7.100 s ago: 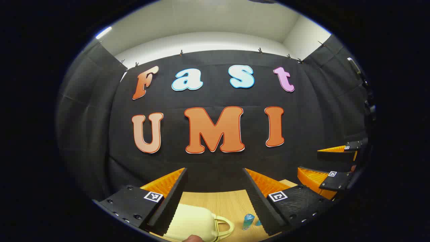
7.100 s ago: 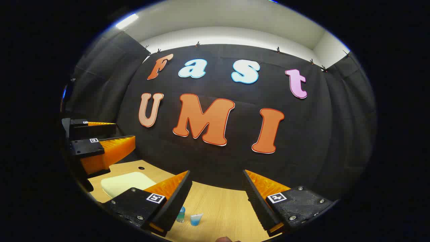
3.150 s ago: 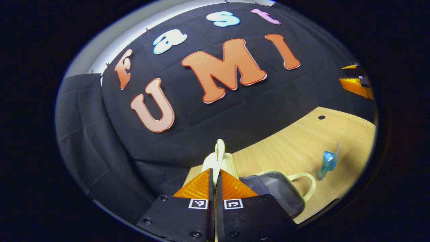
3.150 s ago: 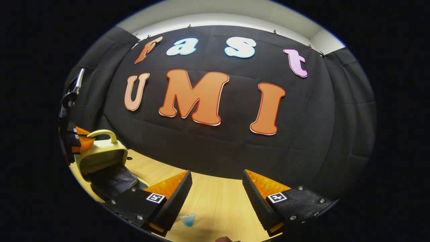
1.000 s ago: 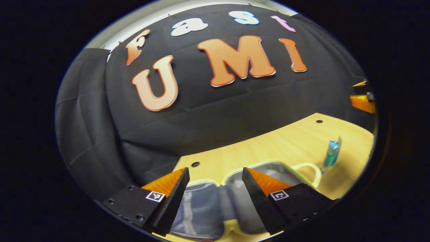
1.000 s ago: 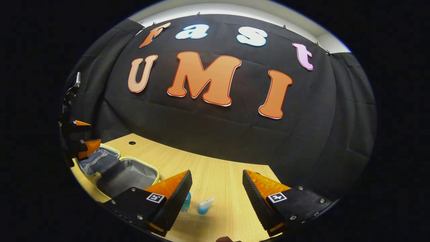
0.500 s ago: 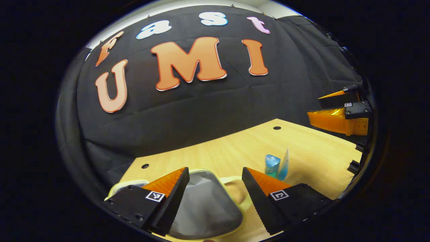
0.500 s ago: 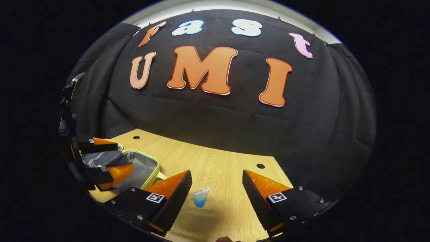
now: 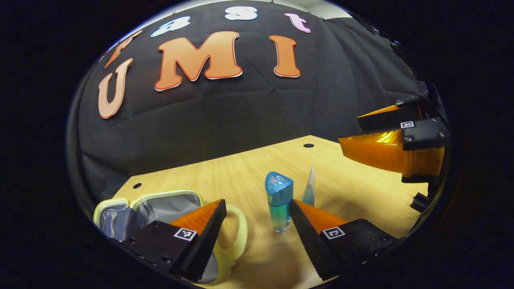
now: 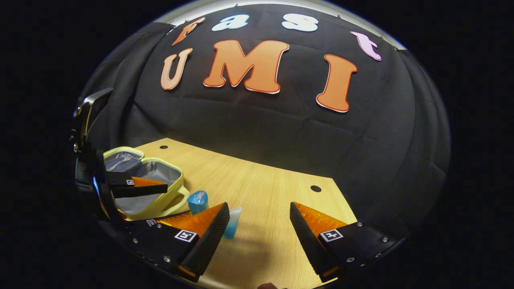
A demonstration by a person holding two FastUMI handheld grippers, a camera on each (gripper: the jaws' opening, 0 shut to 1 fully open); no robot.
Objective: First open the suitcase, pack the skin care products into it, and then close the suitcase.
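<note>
Both tongs point(image 9: 257, 210) point(image 10: 259, 214) agape over wood table point(image 9: 361, 192).

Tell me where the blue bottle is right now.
In the left gripper view the blue bottle stands upright on the table between the open left tongs, just right of the open suitcase, with a small tube behind it.

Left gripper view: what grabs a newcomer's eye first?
The small blue bottle with a faceted cap stands upright on the pale wooden table, between the open fingers of the left gripper. To its left the pale yellow suitcase with grey lining lies open. At the right edge the right gripper hovers, open.
</note>
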